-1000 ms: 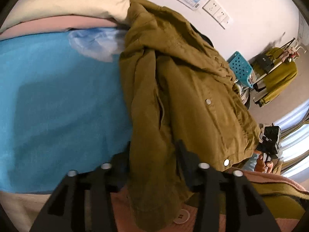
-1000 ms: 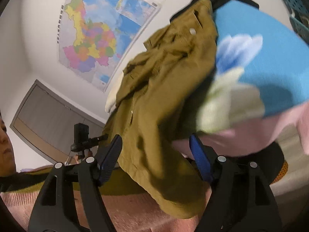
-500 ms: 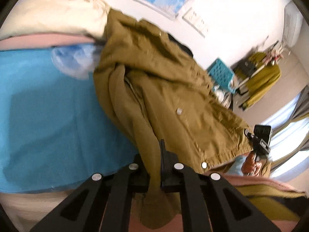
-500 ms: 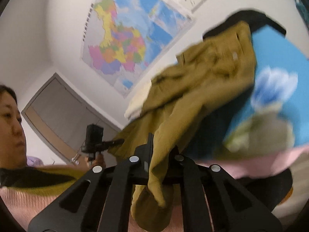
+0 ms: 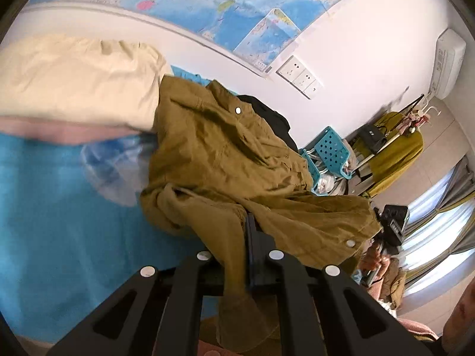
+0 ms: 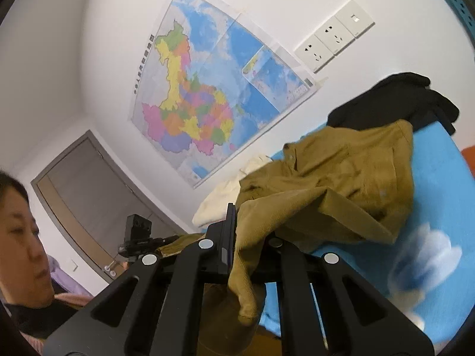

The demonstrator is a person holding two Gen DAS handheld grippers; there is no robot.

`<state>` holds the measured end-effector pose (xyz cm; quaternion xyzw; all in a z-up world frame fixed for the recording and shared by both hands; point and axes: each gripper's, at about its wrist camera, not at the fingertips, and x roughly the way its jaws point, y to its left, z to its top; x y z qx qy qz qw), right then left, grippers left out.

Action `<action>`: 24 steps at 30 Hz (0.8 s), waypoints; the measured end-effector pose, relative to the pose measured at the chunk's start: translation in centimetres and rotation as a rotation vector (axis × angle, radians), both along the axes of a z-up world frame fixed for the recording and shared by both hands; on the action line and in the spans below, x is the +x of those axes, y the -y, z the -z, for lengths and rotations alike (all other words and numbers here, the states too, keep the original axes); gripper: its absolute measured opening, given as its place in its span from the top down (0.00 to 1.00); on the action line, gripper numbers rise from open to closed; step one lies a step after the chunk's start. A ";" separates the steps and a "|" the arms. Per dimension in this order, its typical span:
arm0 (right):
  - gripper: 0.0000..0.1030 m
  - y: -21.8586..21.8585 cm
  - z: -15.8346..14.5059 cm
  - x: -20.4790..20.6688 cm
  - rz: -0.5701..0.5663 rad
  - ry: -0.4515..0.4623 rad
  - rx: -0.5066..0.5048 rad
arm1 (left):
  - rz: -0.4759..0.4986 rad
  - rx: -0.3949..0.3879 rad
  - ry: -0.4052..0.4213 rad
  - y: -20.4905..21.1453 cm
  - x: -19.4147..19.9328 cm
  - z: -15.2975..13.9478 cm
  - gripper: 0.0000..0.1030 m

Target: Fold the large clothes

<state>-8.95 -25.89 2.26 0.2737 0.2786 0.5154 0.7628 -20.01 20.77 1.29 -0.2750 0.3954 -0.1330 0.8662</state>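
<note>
Olive jacket (image 5: 237, 160) heaped on blue bedsheet (image 5: 59, 222) — left tool (image 5: 242, 255) and right tool (image 6: 246, 243) each clamped tight on hem, likely to lift and spread garment flat before folding.

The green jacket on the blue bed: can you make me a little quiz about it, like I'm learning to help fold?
1. True or false: both grippers are clamped on the olive jacket.
2. What lies under the jacket? A) blue blanket B) wooden floor C) glass table
3. Fill in: the dark garment beyond the jacket is ____.

Key:
1. True: the left gripper and the right gripper each pinch a fold.
2. A, the blue blanket.
3. Black, the black garment.
</note>
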 end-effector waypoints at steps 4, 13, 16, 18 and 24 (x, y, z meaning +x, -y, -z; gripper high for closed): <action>0.94 -0.9 -1.3 2.0 0.011 0.007 -0.007 | -0.003 0.031 -0.007 -0.3 1.7 -1.1 0.93; 0.93 -3.2 -2.9 7.0 0.036 -0.013 -0.021 | -0.013 0.077 -0.022 -1.2 6.3 -3.3 0.93; 0.93 -3.6 -2.9 8.1 0.044 -0.021 -0.029 | -0.012 0.092 -0.026 -1.3 7.4 -3.6 0.93; 0.93 -3.8 -3.0 8.7 0.046 -0.027 -0.030 | -0.013 0.098 -0.026 -1.5 8.0 -3.8 0.93; 0.93 -4.6 -3.4 10.5 0.054 -0.044 -0.047 | -0.013 0.132 -0.027 -1.8 9.7 -4.4 0.93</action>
